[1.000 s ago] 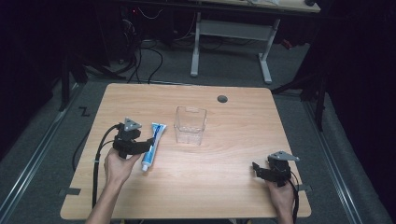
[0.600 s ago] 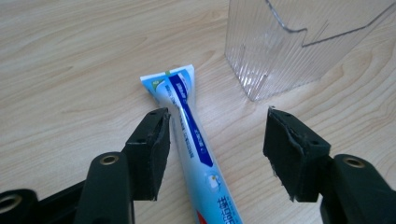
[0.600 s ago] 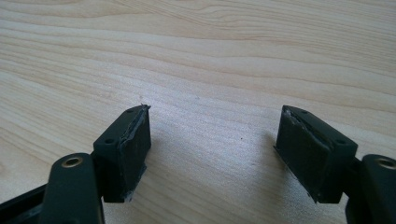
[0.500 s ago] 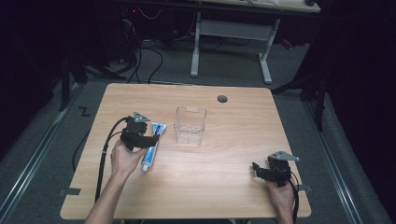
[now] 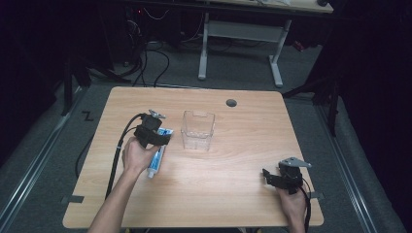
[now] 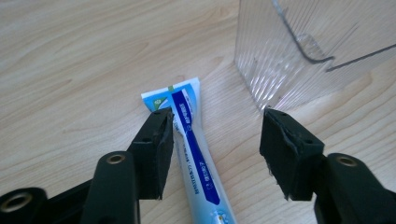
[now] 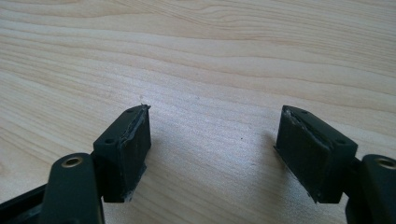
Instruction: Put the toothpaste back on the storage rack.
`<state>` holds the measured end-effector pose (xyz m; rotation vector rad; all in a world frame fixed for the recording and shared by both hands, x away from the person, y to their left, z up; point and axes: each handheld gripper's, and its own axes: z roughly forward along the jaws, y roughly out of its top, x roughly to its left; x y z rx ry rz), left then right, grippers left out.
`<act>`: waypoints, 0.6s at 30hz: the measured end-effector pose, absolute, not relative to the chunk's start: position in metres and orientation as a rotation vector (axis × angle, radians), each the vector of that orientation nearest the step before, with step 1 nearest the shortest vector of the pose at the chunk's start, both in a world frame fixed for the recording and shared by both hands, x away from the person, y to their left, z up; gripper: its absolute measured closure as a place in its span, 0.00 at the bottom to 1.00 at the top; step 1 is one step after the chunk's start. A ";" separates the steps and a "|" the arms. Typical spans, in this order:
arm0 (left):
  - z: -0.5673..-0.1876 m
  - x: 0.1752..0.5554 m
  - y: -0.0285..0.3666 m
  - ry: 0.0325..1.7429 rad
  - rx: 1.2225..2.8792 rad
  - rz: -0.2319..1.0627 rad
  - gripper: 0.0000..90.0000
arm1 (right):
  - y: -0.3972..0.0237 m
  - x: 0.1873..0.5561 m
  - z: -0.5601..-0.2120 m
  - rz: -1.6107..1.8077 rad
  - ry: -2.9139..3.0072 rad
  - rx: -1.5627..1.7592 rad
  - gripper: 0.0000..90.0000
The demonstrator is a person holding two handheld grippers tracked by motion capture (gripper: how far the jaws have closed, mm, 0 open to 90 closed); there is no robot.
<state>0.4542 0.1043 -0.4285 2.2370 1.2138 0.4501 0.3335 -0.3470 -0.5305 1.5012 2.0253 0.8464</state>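
Where the high view looks down on the pale wooden table (image 5: 233,194), left gripper (image 5: 163,138) poised over a blue-and-white toothpaste tube (image 5: 155,158) lying flat just beside a clear ribbed plastic bin (image 5: 197,130), right gripper (image 5: 266,174) near the front right edge with broad bare wood between the two. Seen along the left gripper (image 6: 215,140), jaws spread, straddling the tube's (image 6: 196,158) flat crimped end, ribbed bin wall (image 6: 280,56) close ahead. Along the right gripper (image 7: 212,140), jaws wide apart over bare grained wood (image 7: 210,56).
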 end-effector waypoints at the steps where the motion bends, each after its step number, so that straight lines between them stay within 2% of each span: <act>1: -0.429 0.454 0.104 1.214 2.237 0.450 0.51 | -0.347 0.334 -0.531 0.847 2.025 1.501 0.29; 7: -0.434 0.466 0.098 1.247 2.266 0.477 0.51 | -0.347 0.334 -0.531 0.846 2.025 1.501 0.29; 18: -0.454 0.482 0.094 1.328 2.309 0.440 0.48 | -0.347 0.333 -0.531 0.846 2.025 1.501 0.29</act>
